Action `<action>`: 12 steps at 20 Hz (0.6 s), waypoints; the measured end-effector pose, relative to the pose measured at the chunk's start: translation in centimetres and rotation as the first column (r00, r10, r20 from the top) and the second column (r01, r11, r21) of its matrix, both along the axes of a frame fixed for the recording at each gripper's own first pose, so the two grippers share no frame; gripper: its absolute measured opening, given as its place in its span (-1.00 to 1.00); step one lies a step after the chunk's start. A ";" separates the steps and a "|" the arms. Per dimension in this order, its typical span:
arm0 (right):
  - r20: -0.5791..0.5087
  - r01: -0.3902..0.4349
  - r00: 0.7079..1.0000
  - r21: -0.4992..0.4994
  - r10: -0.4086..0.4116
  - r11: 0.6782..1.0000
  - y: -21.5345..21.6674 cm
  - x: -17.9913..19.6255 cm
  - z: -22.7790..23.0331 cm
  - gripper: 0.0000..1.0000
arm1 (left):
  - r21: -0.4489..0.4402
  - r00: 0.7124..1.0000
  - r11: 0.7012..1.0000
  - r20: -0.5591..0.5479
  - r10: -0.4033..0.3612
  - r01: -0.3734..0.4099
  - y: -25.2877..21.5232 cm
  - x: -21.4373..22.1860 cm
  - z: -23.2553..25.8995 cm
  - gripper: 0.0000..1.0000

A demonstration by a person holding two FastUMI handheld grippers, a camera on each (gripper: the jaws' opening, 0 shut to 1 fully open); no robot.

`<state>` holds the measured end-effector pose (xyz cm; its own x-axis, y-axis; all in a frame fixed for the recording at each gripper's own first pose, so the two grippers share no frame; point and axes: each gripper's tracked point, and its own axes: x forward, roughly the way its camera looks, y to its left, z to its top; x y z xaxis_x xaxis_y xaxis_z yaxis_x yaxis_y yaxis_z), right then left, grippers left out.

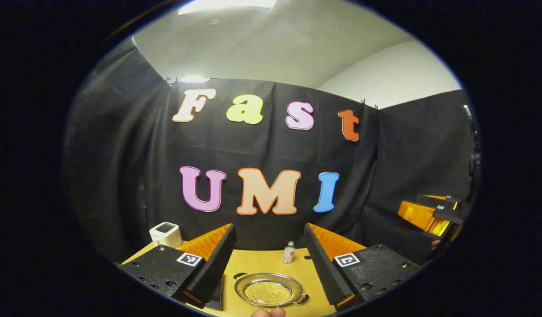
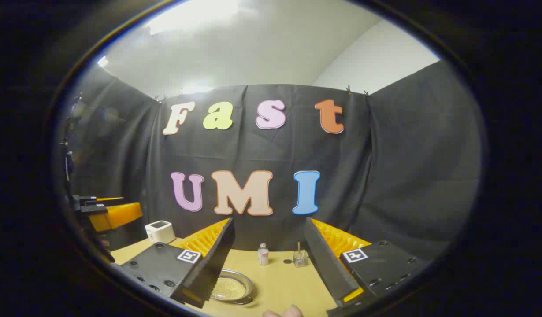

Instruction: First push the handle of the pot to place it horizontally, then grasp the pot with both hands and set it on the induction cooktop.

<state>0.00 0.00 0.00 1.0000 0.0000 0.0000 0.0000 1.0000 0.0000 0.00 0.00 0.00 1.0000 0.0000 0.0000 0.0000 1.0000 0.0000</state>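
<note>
Both grippers held up over the table, jaws wide apart, nothing between them.

In the left gripper view, the left gripper [image 1: 269,259] gapes above the wooden table [image 1: 266,259], and the pot [image 1: 268,289], a shallow metal one with two small side handles and yellowish grains inside, sits on the table below, between the fingers. A small bottle [image 1: 288,252] stands beyond it, a white box [image 1: 165,233] far left. In the right gripper view, the right gripper [image 2: 269,259] is likewise spread, the pot [image 2: 230,287] low left by its finger, a glass cup [image 2: 300,258] beside the bottle.

Shallow metal pot [image 1: 269,289] of yellowish grains, perhaps two-handled, flat on wooden table [image 1: 271,262].
</note>
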 end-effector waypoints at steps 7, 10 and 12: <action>-0.007 0.006 1.000 -0.007 -0.006 1.000 -0.2 0.0 -0.5 0.97 | 0.002 1.000 1.000 0.025 0.011 -0.011 -0.2 0.1 1.0 0.87; -0.022 -0.005 1.000 0.020 0.005 1.000 0.3 0.5 -1.2 0.97 | 0.038 0.999 0.999 0.050 0.014 -0.016 0.1 -0.2 1.7 0.86; -0.027 -0.006 1.000 0.016 0.006 1.000 0.2 0.9 -1.8 0.97 | 0.061 0.998 0.998 0.058 0.017 -0.020 0.3 -0.5 1.9 0.86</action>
<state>0.90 0.23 -1.81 0.9996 0.0060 -0.0274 -0.0056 0.9999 0.0157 -0.50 0.32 1.88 0.9982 0.0167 0.0579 -0.0202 0.9980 0.0606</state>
